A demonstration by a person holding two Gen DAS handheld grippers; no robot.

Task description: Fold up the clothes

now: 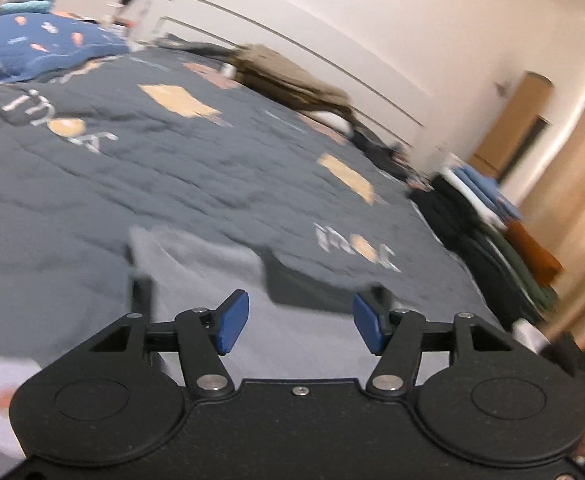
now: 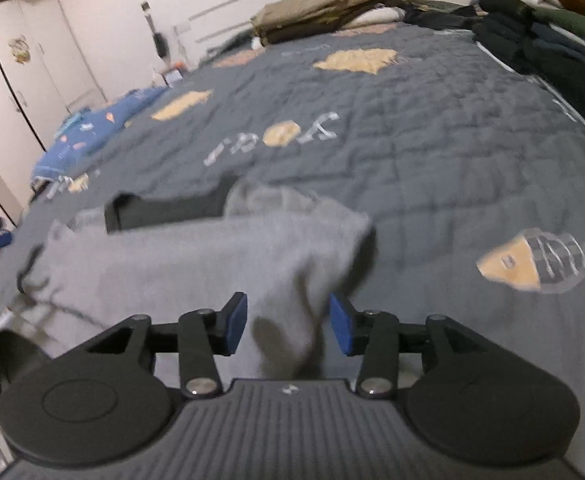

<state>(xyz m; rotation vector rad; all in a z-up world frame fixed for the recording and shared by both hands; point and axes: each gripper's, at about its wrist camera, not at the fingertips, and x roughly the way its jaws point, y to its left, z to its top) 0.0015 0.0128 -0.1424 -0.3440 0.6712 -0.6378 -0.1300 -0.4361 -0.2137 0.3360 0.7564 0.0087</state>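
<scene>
Both the left hand-held gripper (image 1: 300, 326) and right hand-held gripper (image 2: 288, 324) gape empty over a grey garment (image 2: 212, 264) lying half-folded on the bed (image 2: 432, 152), stacks of folded clothes (image 2: 540, 32) behind.

Both views are pretty smeared, so the quilt (image 2: 412, 140) lettering is unreadable. The grey garment (image 2: 220, 264) runs behind the right tongs (image 2: 288, 322), lower part hidden.

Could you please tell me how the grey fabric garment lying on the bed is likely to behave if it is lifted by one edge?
The grey fabric garment would probably flop and drape, since it already lies in soft folds on the dark quilted bedspread. It looks light and thin. Its dark panel would likely slide and unfold with it.
</scene>
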